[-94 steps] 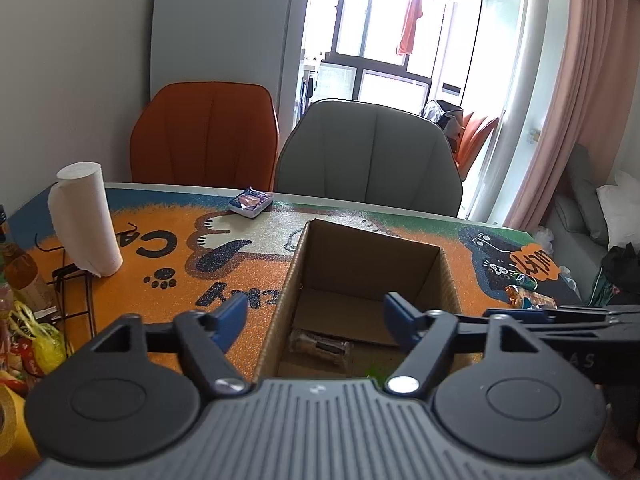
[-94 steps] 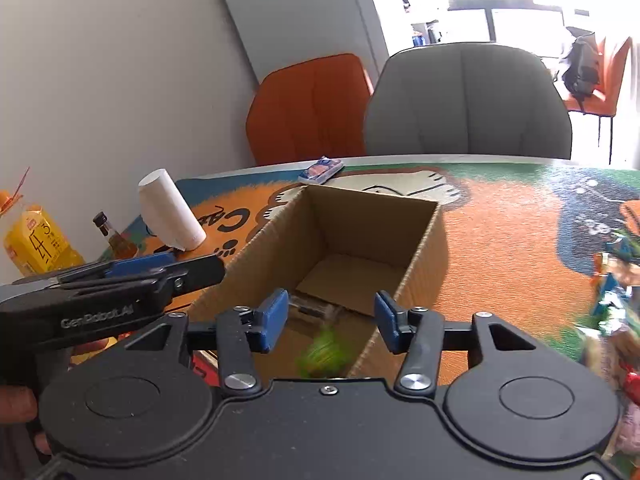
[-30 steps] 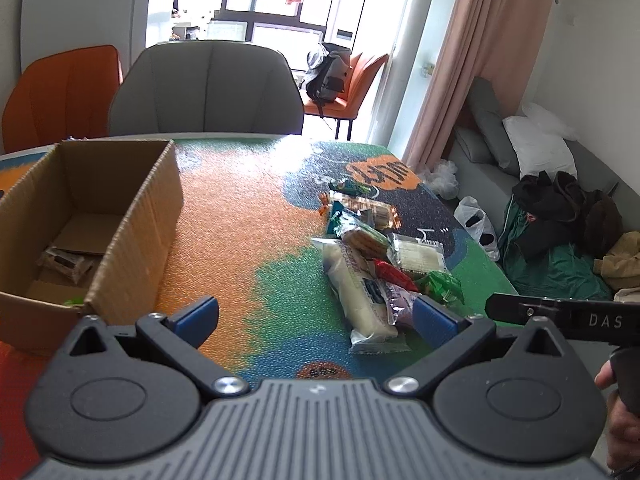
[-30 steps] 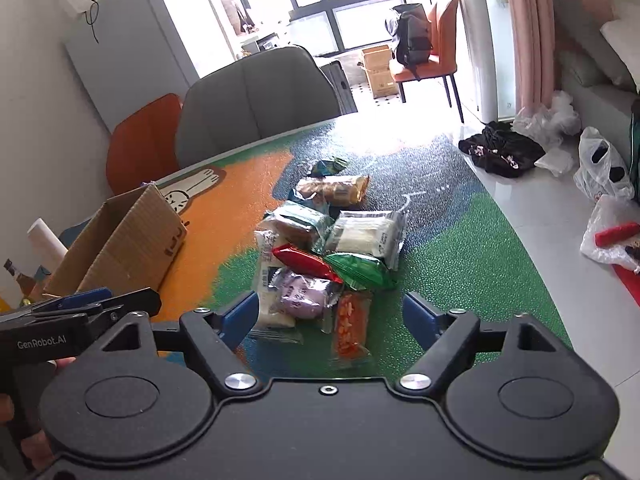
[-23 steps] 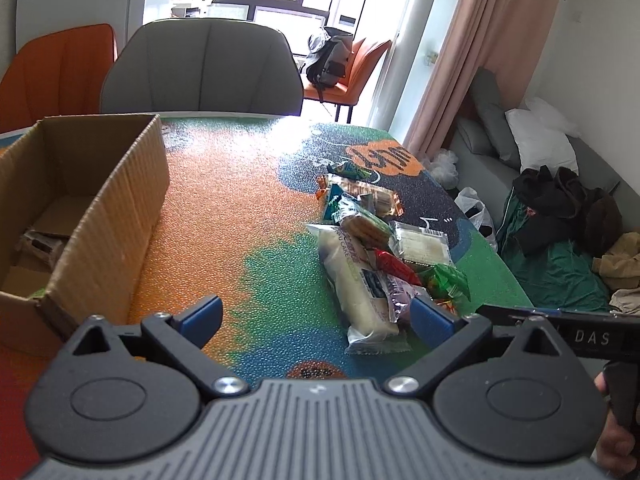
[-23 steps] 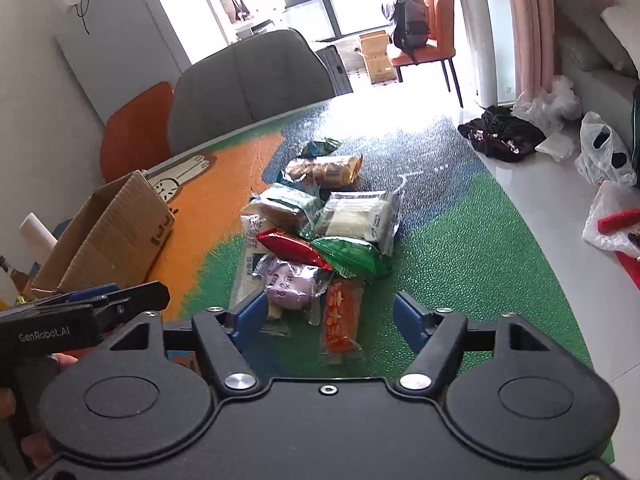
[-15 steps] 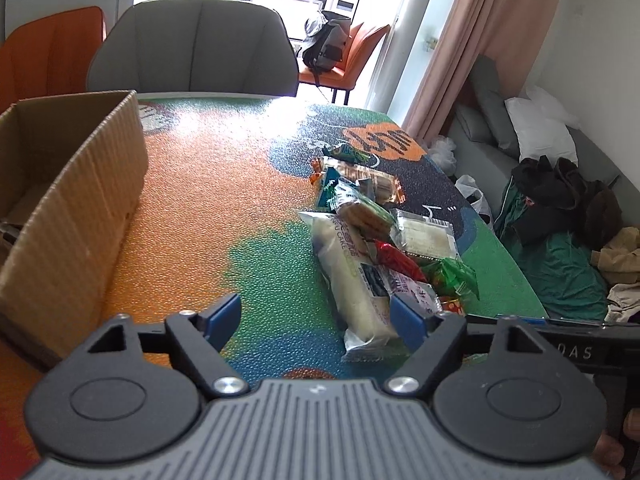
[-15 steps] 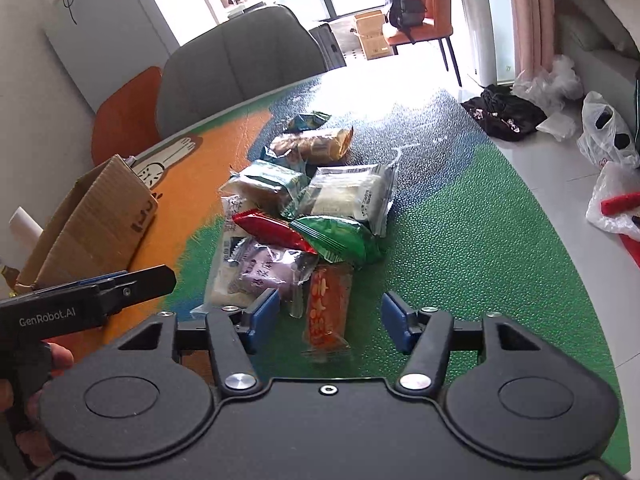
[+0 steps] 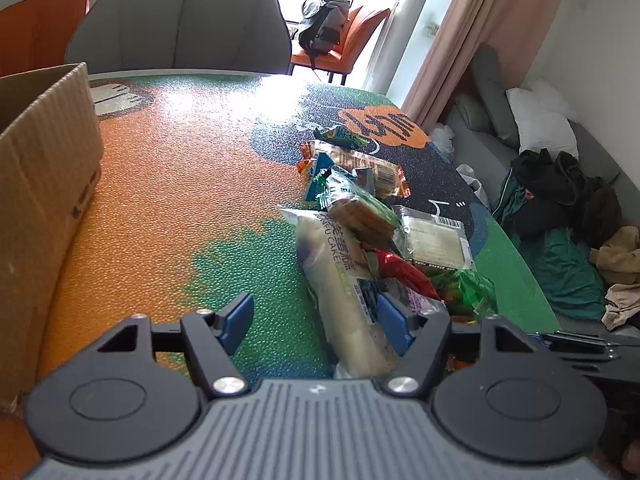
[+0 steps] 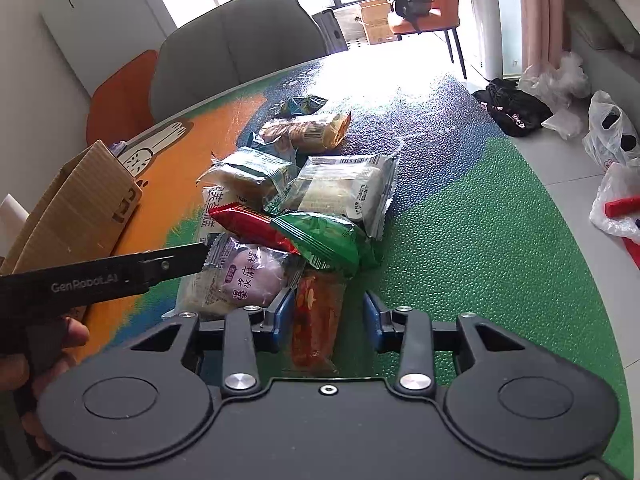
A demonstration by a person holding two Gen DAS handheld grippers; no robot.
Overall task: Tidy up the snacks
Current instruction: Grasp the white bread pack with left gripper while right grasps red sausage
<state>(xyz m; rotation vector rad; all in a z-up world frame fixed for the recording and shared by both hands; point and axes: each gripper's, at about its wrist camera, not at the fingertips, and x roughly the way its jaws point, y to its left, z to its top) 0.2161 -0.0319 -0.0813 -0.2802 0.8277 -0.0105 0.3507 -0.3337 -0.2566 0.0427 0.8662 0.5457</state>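
Closing, right gripper [image 10: 325, 318] straddles the orange packet [image 10: 316, 316] — purple packet [image 10: 250, 274] crowding it; left gripper [image 9: 314, 322] closes around the long cake pack [image 9: 340, 280], pads not yet pressing.

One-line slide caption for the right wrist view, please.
Right hand-held gripper closing around an orange snack packet at the near edge of the snack pile.

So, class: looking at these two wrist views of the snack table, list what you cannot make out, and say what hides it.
- Cardboard box, left wrist view: inside hidden by its near wall; cut off at the left edge.
- Orange packet, right wrist view: near end hidden behind the right gripper, whose jaws are closing around it; contact unclear.
- Long white cake pack, left wrist view: near end hidden under the left gripper, which is also closing.
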